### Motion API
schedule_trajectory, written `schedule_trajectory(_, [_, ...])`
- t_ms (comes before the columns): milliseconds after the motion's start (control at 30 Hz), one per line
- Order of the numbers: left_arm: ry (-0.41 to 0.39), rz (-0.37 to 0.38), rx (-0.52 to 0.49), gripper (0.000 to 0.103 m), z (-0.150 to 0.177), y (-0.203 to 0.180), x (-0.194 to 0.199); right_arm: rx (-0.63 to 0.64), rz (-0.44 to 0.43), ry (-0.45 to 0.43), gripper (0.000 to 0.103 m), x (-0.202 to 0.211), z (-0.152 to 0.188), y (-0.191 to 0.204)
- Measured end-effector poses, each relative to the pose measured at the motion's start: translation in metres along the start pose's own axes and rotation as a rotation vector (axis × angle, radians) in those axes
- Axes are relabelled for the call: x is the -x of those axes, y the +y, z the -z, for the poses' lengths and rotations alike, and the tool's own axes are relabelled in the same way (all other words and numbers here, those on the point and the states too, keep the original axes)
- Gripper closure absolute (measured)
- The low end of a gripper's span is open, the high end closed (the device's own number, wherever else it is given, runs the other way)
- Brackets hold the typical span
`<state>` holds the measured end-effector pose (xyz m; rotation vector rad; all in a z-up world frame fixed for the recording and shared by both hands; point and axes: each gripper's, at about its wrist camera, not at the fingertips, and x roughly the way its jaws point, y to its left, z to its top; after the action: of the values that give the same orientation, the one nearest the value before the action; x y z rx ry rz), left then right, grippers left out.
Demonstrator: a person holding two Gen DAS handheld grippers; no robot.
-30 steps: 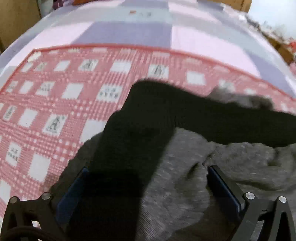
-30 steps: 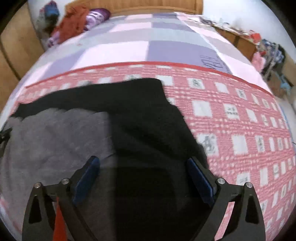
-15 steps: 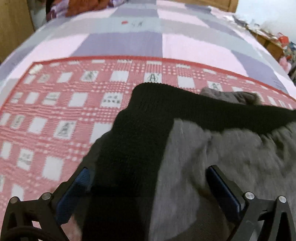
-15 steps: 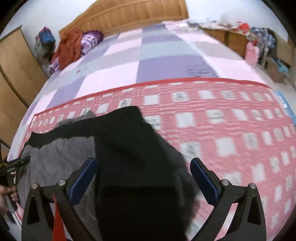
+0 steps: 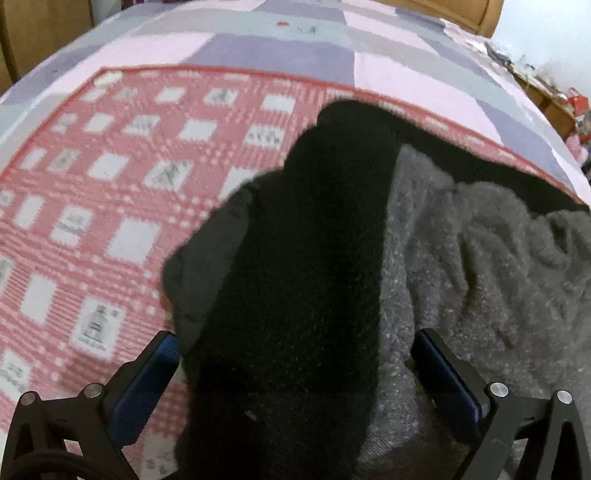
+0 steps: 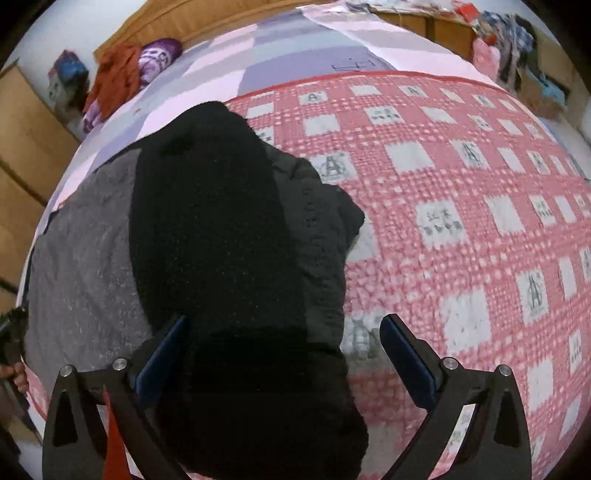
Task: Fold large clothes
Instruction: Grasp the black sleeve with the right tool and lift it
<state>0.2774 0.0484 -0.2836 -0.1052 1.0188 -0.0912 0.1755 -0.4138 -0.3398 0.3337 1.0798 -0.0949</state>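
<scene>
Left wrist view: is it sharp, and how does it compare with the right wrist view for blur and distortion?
Left wrist view: the red checked blanket is motion-smeared, while the grey garment is fairly crisp. Right wrist view: sharper overall, strong fisheye bulge, dark corner vignetting.

A bed point(image 6: 295, 55) fills both views, covered by a pink, grey and lilac checked sheet under a red-and-white patterned blanket point(image 6: 461, 192). A wooden headboard point(image 6: 207, 18) stands at 12 o'clock against a pale wall. Wooden cabinets point(image 6: 22, 147) flank 9 o'clock, and a cluttered low wooden unit point(image 6: 443, 26) sits at 1 o'clock.
</scene>
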Motion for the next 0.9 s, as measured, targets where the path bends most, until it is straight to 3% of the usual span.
schedule_trajectory(167, [-0.061, -0.035, -0.033, 0.000, 0.012, 0.011, 0.047, 0.122, 0.070, -0.053, 0.001, 0.036, 0.008, 0.017])
schedule_trajectory(300, [-0.040, -0.041, -0.009, 0.000, 0.027, 0.025, 0.061, 0.167, 0.147, -0.107, 0.001, 0.064, 0.020, 0.021])
schedule_trajectory(433, [-0.006, 0.025, 0.052, 0.000, 0.036, 0.027, 0.058, 0.178, 0.236, -0.173, 0.001, 0.078, 0.019, 0.030])
schedule_trajectory(567, [-0.003, 0.055, 0.081, 0.000, 0.035, 0.020, 0.047, 0.190, 0.200, -0.163, 0.001, 0.078, 0.024, 0.040])
schedule_trajectory(667, [0.080, 0.004, 0.054, 0.000, 0.034, 0.019, 0.011, 0.179, 0.191, -0.137, 0.001, 0.069, 0.022, 0.042])
schedule_trajectory(800, [0.155, 0.097, 0.119, 0.000, 0.037, 0.040, -0.020, 0.184, 0.224, -0.072, 0.001, 0.048, 0.021, 0.033])
schedule_trajectory(900, [0.154, 0.079, 0.085, 0.000, 0.038, 0.035, -0.021, 0.167, 0.162, -0.026, 0.001, 0.038, 0.017, 0.021])
